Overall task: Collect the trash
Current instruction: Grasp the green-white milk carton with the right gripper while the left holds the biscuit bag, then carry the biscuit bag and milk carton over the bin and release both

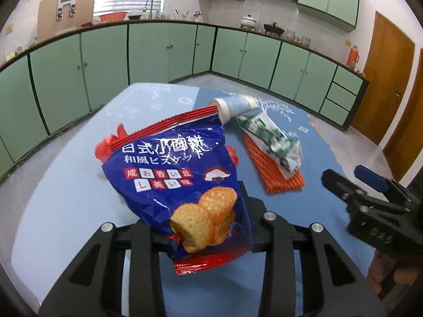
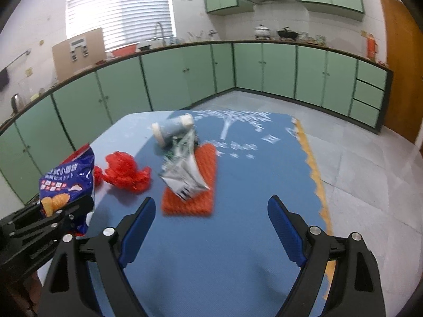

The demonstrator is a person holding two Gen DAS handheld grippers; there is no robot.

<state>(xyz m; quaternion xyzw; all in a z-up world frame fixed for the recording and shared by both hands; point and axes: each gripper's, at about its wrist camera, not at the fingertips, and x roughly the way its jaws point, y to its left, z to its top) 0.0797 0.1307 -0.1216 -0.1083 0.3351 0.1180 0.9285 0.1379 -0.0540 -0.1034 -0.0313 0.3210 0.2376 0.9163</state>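
Pinching the blue biscuit bag (image 1: pixel 179 185) low down near its bottom seal, the left gripper (image 1: pixel 201 237) is carrying it clear of the table (image 1: pixel 66 185), the bag's red top edge standing up and forward of the jaws. The hold is sitting on thin, slick foil, so the bag is at risk of sliding out if the person is swinging it quickly; how much foil is actually caught between the jaws is hard to judge, since the bag itself is covering them. Just beyond that gripper, a crumpled red plastic bag (image 2: pixel 124 171) is lying on the table and is light enough to be dragged off by a passing jaw.

Further right, ahead of the right gripper (image 2: pixel 211 222), a torn green-and-white wrapper (image 2: pixel 185 174) is resting on an orange ridged pad (image 2: pixel 190 198), with a blue-and-white bottle (image 2: pixel 171 129) lying on its side behind it, touching or nearly so. The right jaws are spread wide and holding nothing. Closing on the wrapper could be catching the pad too, lifting both, and a nudge could be sending the bottle rolling toward the far edge. The two grippers are also working close together, so a collision is possible.
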